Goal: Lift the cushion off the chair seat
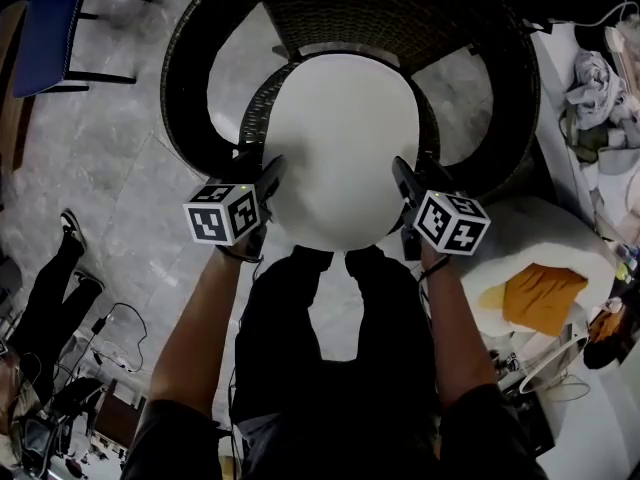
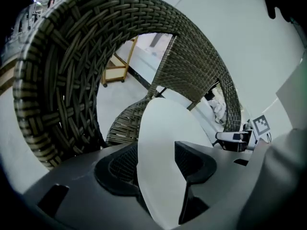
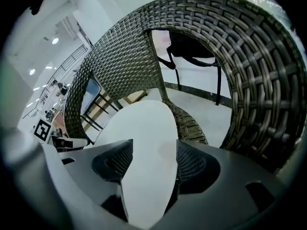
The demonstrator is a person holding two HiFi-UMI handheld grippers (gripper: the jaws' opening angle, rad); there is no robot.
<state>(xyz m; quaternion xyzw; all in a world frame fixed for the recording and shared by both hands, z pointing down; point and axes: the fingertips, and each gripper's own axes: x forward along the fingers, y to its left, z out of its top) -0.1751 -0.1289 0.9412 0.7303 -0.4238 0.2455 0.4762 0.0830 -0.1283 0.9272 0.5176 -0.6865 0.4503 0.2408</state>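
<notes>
While on wicker chair (image 1: pixel 350 8), white cushion (image 1: pixel 345 138).

Wicker chair ring (image 1: pixel 185 88) walls cushion (image 1: pixel 345 148) at both sides; front open.

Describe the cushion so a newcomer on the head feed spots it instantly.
Find the big dark wicker chair at the top of the head view. On its seat lies the cushion, a smooth white oval pad, its near edge between the jaws of the left gripper and right gripper. It alone is smooth and white amid the dark weave.
</notes>
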